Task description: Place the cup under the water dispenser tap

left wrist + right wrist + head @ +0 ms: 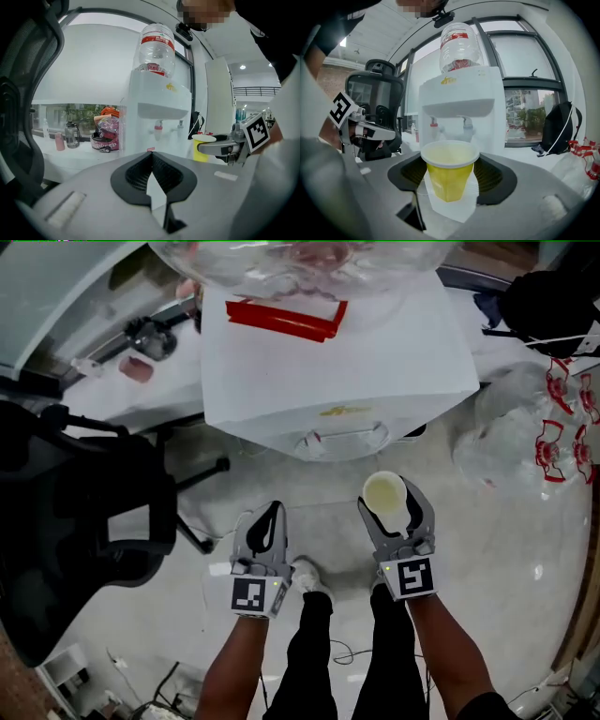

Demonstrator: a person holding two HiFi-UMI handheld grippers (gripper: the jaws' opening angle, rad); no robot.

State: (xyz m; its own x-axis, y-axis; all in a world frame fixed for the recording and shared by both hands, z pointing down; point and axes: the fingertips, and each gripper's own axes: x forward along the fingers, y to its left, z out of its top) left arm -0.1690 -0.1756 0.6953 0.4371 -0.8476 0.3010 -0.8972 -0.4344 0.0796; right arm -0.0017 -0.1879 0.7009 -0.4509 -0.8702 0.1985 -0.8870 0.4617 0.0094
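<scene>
A yellow cup [384,493] [450,174] stands upright between the jaws of my right gripper [393,500] [451,165], which is shut on its sides below the rim. The cup looks empty. It hangs over the floor in front of the white water dispenser [337,362] [461,101]. The dispenser's red tap [434,125] and second tap [466,123] are ahead of the cup and slightly above it. My left gripper [266,515] [151,157] hangs level with the right one, shut and empty. From the left gripper view the cup [202,147] shows at the right.
A clear water bottle [154,49] sits upside down on the dispenser. A black office chair [75,512] stands at the left and empty bottles [548,432] lie at the right. A black backpack [560,126] rests by the window. The person's legs and shoe [309,577] are below the grippers.
</scene>
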